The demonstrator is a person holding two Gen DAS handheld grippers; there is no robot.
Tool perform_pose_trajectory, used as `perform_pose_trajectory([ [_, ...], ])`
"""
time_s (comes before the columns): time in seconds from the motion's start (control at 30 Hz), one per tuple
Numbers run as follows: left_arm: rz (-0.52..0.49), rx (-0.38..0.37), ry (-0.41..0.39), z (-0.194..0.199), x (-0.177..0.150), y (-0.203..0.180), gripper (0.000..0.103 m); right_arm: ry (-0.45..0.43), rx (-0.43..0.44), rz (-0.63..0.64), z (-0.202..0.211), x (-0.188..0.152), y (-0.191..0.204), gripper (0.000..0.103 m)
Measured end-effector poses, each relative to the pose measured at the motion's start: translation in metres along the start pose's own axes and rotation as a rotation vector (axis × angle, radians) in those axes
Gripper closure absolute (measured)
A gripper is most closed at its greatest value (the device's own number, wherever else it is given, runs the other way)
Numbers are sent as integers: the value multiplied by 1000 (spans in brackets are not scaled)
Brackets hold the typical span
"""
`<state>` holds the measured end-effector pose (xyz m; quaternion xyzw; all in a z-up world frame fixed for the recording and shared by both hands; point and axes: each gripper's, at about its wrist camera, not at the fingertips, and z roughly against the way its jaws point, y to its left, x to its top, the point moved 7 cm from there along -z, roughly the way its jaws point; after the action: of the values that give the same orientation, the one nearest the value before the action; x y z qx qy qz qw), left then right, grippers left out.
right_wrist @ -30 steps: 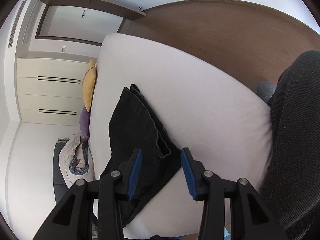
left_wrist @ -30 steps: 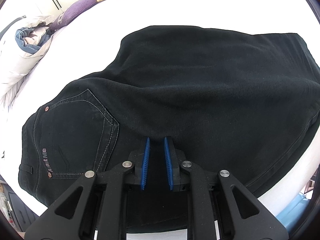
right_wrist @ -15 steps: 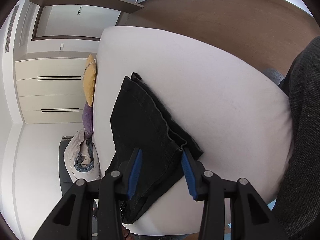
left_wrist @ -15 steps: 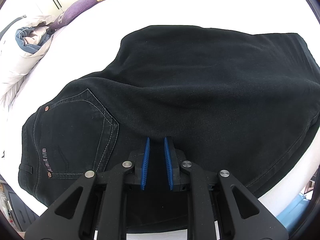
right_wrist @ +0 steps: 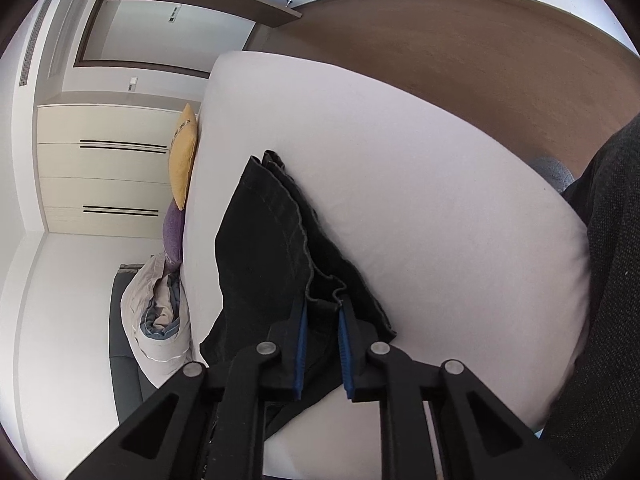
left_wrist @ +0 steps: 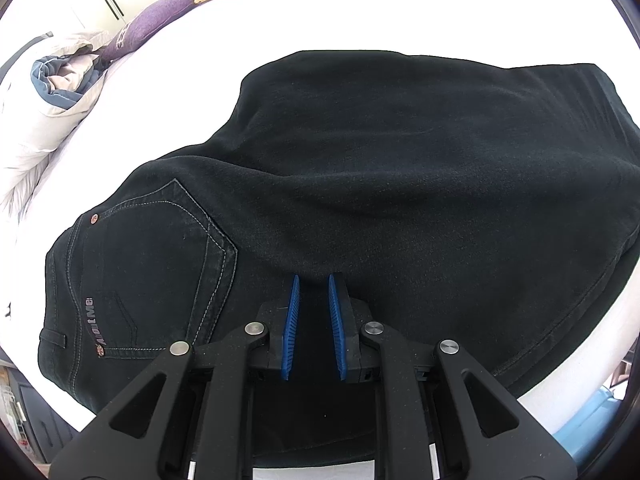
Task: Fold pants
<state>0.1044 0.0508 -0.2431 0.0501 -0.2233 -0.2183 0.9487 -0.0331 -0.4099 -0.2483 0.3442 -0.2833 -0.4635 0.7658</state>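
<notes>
The pants [left_wrist: 400, 184] are spread dark across the white bed [left_wrist: 360, 8], doubled leg on leg, with the back pocket [left_wrist: 156, 264] and waistband at the left of the left wrist view and the legs running away to the right. The long axis is thus laid across the near edge of the bed, from waist to hems.

The left gripper [left_wrist: 314, 280] is closed on a ridge of cloth just right of the pocket; the fabric is seen gathered between the blue pads, which stand only a narrow gap apart.

In the right wrist view the right gripper [right_wrist: 323, 308] is set at the hem end. Its jaws have just been closing, and the stacked hem edges [right_wrist: 324, 300] are seen pinched between the pads, so it is judged clamped on them.

Each end is therefore held by the nearer hand: waist end by the left, hems by the right. The coming fold is judged to turn on the hem end being carried along the long axis toward the waist, while the left end is kept pinned.
</notes>
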Motion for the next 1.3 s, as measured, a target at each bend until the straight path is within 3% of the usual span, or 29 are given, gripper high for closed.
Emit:
perform_pose_trajectory([
  [0.13,-8,5,1,1,1,-2,88,-7,-17,67,9,-1,8,89],
  [0.63,-18,3,1,1,4,-6,88,22,-127,93,13,-11,-14,89],
  [0.7,-28,13,-3,3,2,-7,88,4,-212,169,25,-11,-2,87],
  [0.77,-41,25,-11,4,1,-8,88,-94,-317,294,48,-1,21,87],
  [0.83,-34,24,-20,5,0,-9,88,-159,-335,416,60,7,62,87],
  [0.87,-21,18,-25,6,1,-8,88,-166,-294,474,57,6,90,87],
  [0.93,14,7,-37,8,2,-7,88,-74,-140,596,26,-14,150,87],
  [1.07,36,-17,-72,18,5,-7,88,301,95,771,-89,-103,240,86],
  [1.13,27,-12,-66,17,4,-9,88,465,167,755,-154,-149,266,82],
  [1.27,34,-7,-48,12,-1,-7,88,660,76,761,-264,-204,262,79],
  [1.3,36,-11,-47,11,-3,-6,88,656,-3,774,-284,-209,248,79],
])
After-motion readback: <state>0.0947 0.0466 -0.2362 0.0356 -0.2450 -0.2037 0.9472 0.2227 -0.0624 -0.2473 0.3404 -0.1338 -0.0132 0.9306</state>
